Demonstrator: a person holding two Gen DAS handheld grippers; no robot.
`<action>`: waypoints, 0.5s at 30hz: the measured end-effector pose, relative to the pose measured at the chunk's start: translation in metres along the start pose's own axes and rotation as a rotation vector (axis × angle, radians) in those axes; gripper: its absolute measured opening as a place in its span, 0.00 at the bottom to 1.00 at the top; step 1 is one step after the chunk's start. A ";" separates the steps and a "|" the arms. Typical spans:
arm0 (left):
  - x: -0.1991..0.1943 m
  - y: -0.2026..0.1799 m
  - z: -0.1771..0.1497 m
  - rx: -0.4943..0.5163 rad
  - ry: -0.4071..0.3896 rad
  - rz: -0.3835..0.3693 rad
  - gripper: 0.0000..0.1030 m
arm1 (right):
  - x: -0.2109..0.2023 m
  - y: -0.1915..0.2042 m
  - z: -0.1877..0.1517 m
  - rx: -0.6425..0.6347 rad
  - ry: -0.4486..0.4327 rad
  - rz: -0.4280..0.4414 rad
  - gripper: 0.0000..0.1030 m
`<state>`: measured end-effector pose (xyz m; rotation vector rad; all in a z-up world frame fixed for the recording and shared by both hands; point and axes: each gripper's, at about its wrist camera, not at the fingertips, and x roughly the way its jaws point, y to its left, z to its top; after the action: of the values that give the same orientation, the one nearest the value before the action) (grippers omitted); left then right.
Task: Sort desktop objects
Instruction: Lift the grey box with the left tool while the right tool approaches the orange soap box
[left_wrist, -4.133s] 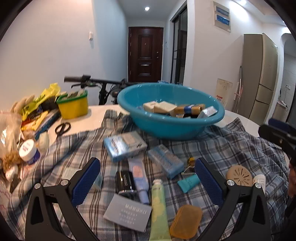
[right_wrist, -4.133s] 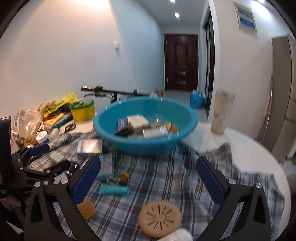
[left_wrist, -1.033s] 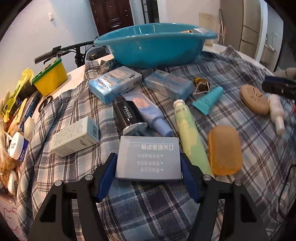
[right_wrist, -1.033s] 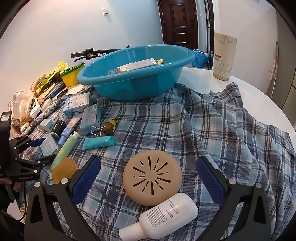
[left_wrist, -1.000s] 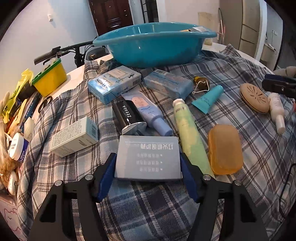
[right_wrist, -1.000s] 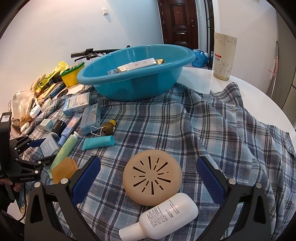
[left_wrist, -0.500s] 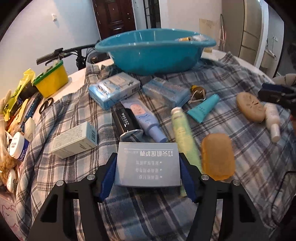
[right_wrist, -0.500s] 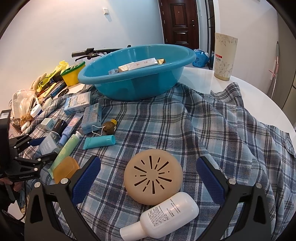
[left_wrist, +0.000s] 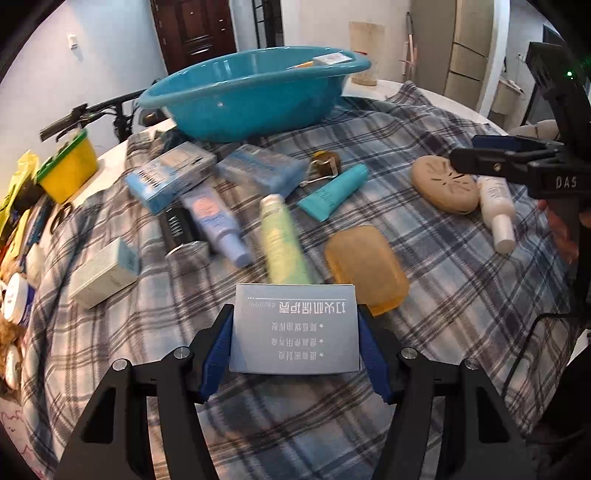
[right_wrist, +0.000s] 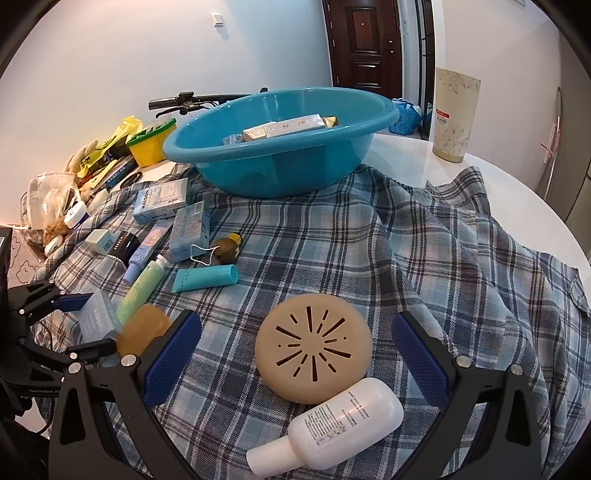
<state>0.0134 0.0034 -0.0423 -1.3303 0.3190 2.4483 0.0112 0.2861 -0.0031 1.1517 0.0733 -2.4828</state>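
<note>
While the left gripper (left_wrist: 295, 343) clamped a grey-blue box (left_wrist: 295, 328) at lower centre, the right gripper (right_wrist: 295, 354) hung open over a tan disc (right_wrist: 313, 349); next likely called for carrying it to the teal basin (left_wrist: 255, 99), upper centre.

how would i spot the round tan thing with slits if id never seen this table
Start at the big teal basin on the plaid cloth, then come toward the near edge, between the open right gripper. The tan disc touches a white bottle; it alone is round, with slits fanning from its centre.
</note>
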 end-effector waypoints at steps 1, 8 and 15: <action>0.002 -0.003 0.003 0.004 -0.004 -0.008 0.64 | 0.000 0.001 0.000 -0.001 0.000 0.000 0.99; 0.018 -0.030 0.029 0.060 -0.032 -0.037 0.64 | -0.001 0.002 0.000 -0.003 -0.004 0.004 0.99; 0.022 -0.025 0.030 0.042 -0.019 0.005 0.64 | -0.002 -0.001 -0.003 -0.006 -0.004 0.029 0.99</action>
<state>-0.0109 0.0407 -0.0457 -1.2901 0.3669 2.4428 0.0139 0.2884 -0.0040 1.1369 0.0629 -2.4577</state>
